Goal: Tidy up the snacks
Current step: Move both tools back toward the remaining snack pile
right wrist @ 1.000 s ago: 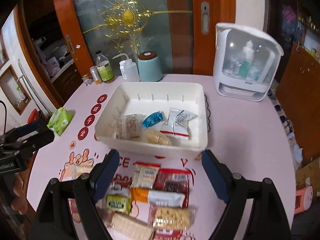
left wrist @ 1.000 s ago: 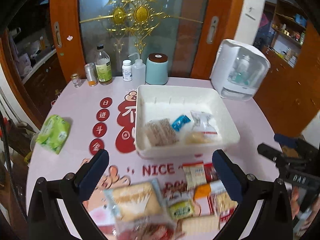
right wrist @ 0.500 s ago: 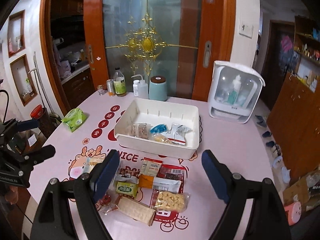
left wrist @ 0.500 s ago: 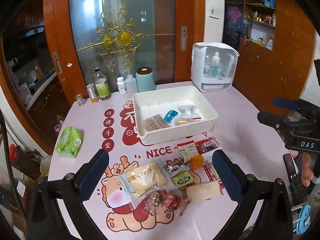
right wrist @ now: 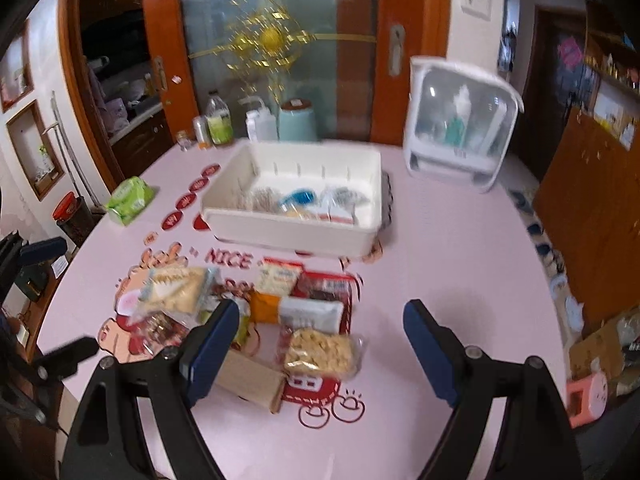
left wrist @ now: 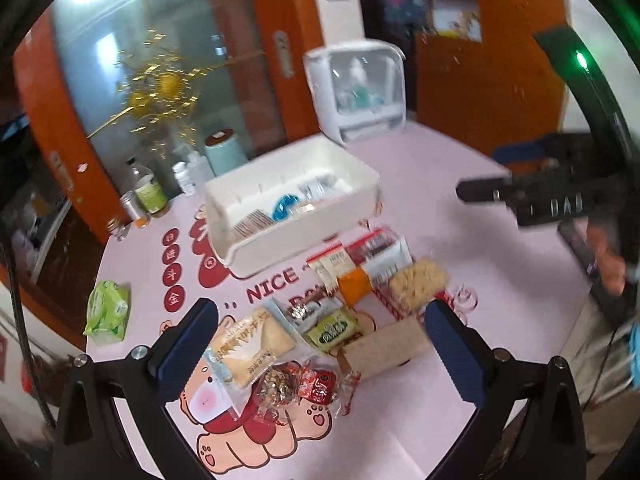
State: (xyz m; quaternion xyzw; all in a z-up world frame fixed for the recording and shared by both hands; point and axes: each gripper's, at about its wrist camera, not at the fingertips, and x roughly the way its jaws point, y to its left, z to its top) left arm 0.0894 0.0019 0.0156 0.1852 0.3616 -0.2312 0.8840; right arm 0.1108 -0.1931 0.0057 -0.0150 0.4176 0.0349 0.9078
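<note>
Both tongs wide open, nothing between the pads: left tongs (left wrist: pixel 320 344) and right tongs (right wrist: pixel 318 340) hover over the snack pile (right wrist: pixel 276 312) on the pink desk (right wrist: pixel 460 248). White bin (right wrist: pixel 296 216), some snacks inside, sits at 12 o'clock from the pile.
</note>
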